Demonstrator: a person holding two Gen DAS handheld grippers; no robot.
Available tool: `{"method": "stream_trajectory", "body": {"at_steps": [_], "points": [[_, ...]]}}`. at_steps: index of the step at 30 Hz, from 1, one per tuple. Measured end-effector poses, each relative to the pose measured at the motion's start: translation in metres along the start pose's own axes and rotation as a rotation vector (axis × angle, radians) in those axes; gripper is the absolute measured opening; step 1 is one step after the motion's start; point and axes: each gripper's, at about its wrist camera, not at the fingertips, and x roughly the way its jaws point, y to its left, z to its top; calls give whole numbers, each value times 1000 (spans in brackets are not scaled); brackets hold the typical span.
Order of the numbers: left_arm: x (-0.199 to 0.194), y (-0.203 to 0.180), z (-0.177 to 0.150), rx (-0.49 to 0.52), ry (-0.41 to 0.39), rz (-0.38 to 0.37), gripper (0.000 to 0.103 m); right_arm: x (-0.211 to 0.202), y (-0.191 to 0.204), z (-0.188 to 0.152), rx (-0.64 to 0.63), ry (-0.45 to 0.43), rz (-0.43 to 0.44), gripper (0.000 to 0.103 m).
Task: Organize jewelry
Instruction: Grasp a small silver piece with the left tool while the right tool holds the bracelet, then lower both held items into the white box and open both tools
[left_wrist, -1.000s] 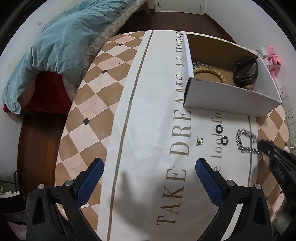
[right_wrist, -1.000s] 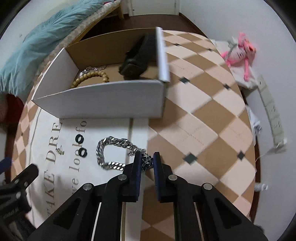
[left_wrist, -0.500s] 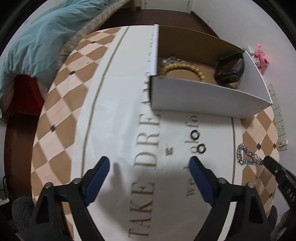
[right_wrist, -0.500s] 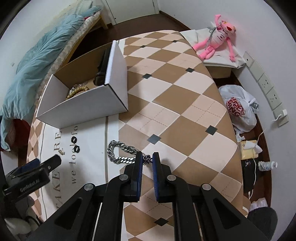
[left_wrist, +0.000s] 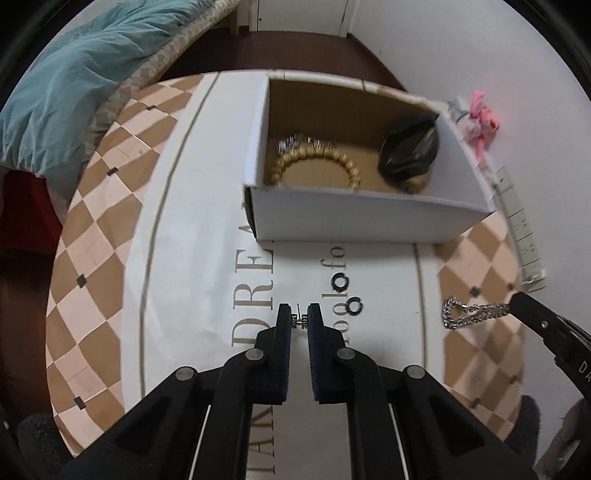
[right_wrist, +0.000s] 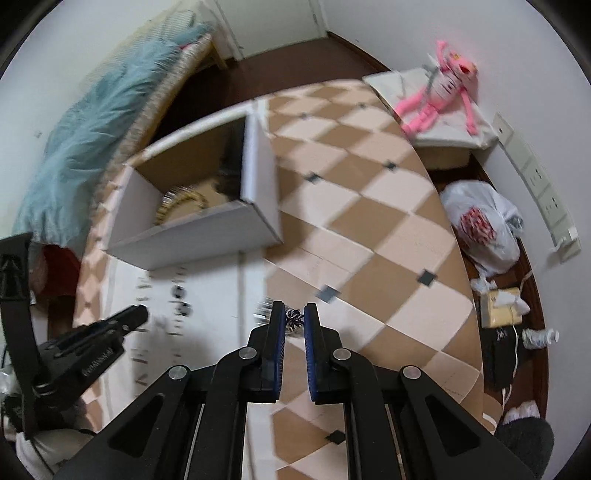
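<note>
My left gripper is shut on a small silver earring on the white cloth. Two black rings lie just ahead of it to the right. My right gripper is shut on one end of a silver chain bracelet, which hangs from it in the left wrist view. The white cardboard box holds a gold bead bracelet, a silver piece and a black band. The right wrist view is blurred.
The round table has a checked cloth with a white lettered runner. A bed with a teal blanket lies at the far left. A pink plush toy, a plastic bag and wall sockets stand on the right.
My left gripper has moved forward and closed on the small earring. My right gripper has lifted the chain bracelet off the table and swung, blurring its view.
</note>
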Motion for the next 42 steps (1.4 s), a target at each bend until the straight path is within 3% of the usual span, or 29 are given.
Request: {"method": "stream_trajectory", "body": {"at_steps": [9,15,18,25,37,39,41,42], "points": [[-62,17,15,-20,-83,-86,6,-58,41,28,-95,-87,100,10],[-93,19,51,-20,-144,-134,6,-89,69,64,-144,-146,160,9],[-89,19,73,-10,-131,-156,6,-89,80,82,-168,-150,157,8],[-57,16,104,26,-57,-157,6,-43,90,117,-181,-39,119,8],[-10,14,146,-8,96,-128,9,28,93,134,-172,160,95,8],[-9,16,150,-12,93,-113,22,41,90,135,-147,226,103,8],[-12,18,152,-10,64,-94,58,45,88,136,-150,235,90,11],[-14,19,153,-10,51,-75,66,45,87,137,-148,237,86,17]]}}
